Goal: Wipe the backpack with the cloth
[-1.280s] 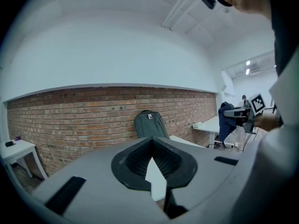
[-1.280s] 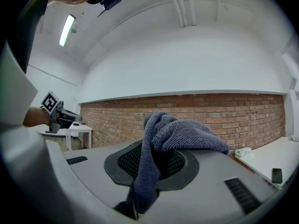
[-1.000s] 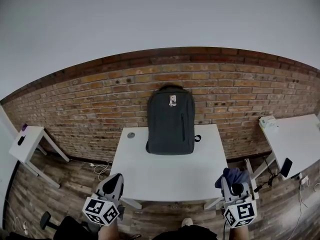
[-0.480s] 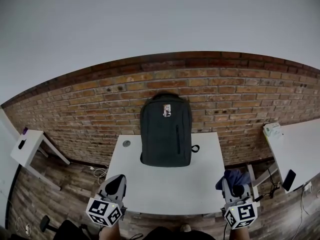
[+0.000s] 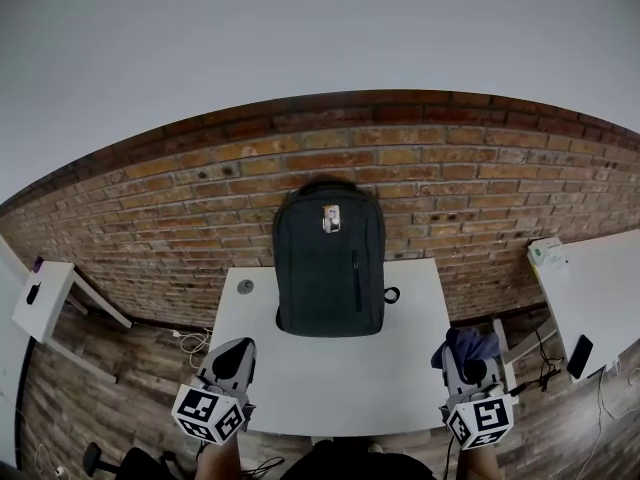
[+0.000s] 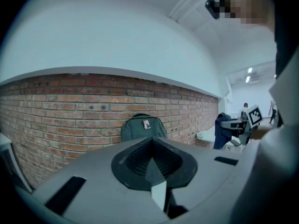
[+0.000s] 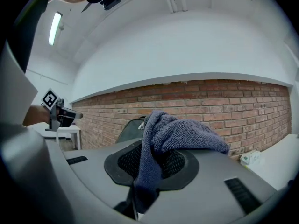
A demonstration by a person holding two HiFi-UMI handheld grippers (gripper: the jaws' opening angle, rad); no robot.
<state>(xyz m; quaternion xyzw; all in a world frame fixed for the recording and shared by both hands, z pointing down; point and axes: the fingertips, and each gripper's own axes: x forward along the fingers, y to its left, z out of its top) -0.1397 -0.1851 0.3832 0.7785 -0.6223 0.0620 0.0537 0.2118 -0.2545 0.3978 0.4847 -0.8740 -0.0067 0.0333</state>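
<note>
Backpack point(image 5: 330, 260) stands upright at the far edge of the tabletop point(image 5: 340, 373), back against the brick wall point(image 5: 180, 218). We have the blue cloth point(image 7: 180, 134) clamped in the jaws of the right gripper point(image 5: 463, 366) at the near edge, well apart from it. Left gripper point(image 5: 232, 356) jaws are together, nothing between.

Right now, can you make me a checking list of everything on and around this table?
Surface: white table, mostly bare.
Job's things: dark backpack upright on the table against the wall; blue cloth in the right gripper.
Clutter: small round thing near the table's far left corner.
Grippers: left gripper shut, empty; right gripper shut on the cloth.
Cables: loose cables on the floor, left.
Surroundings: brick wall, wooden floor, side table left, another right.
</note>
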